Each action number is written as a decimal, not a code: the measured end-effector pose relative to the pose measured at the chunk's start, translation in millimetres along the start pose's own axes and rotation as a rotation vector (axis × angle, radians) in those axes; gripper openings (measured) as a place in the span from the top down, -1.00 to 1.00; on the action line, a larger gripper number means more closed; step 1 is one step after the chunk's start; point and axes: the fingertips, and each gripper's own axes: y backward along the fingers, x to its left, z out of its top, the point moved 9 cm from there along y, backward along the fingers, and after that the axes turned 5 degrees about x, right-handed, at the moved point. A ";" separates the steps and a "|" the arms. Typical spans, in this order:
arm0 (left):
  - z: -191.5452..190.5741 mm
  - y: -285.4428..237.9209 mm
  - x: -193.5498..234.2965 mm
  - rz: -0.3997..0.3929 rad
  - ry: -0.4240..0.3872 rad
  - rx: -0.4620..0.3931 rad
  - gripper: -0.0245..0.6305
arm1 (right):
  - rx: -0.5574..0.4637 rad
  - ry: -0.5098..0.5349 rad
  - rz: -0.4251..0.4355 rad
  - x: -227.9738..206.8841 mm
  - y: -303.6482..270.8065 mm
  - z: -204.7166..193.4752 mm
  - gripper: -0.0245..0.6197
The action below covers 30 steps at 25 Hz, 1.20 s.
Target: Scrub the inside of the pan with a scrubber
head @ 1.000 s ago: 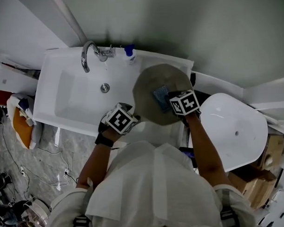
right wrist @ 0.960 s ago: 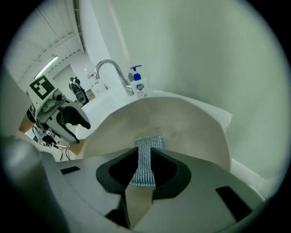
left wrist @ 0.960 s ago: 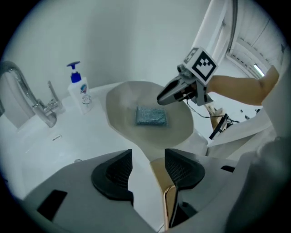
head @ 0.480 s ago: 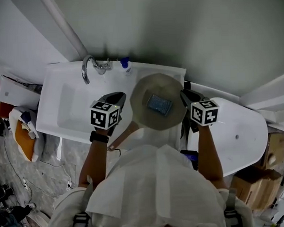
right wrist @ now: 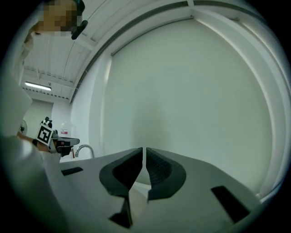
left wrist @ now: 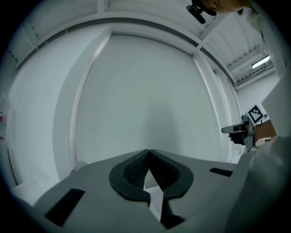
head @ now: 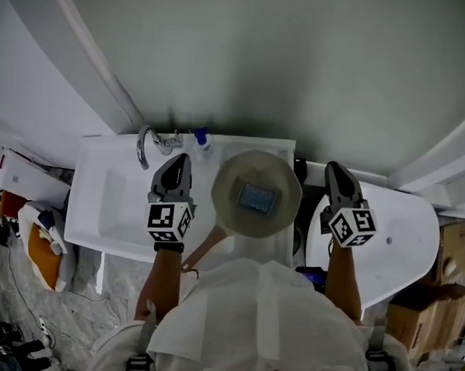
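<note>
White sink (head: 104, 204) below plain wall. Pan (head: 232, 213) on its right end, scrubber (head: 256, 197) lying inside. Left gripper (head: 178, 160): jaws just closed, tips touching, empty. Right gripper (head: 334, 170): jaws just closing, hairline slit, empty. Both beside pan, apart from it.

The round, dull-grey pan (head: 234, 177) sits flat between the left tongs (head: 178, 161) and the right tongs (head: 335, 170), touching neither. Its handle (head: 206, 244) points toward the person. A blue rectangular scrubber (head: 256, 197) lies inside it.
</note>
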 end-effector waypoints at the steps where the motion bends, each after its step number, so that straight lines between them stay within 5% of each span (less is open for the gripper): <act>1: 2.0 1.1 0.7 0.008 -0.012 -0.016 0.87 | -0.013 0.012 -0.017 -0.9 3.8 2.1 0.84; 10: 2.4 7.4 -0.3 -0.004 -0.001 -0.007 0.87 | -0.042 0.106 -0.044 3.5 15.7 17.9 0.90; 30: 1.5 9.3 -4.1 -0.017 -0.008 0.017 0.87 | -0.023 0.123 -0.041 3.8 17.8 22.0 0.90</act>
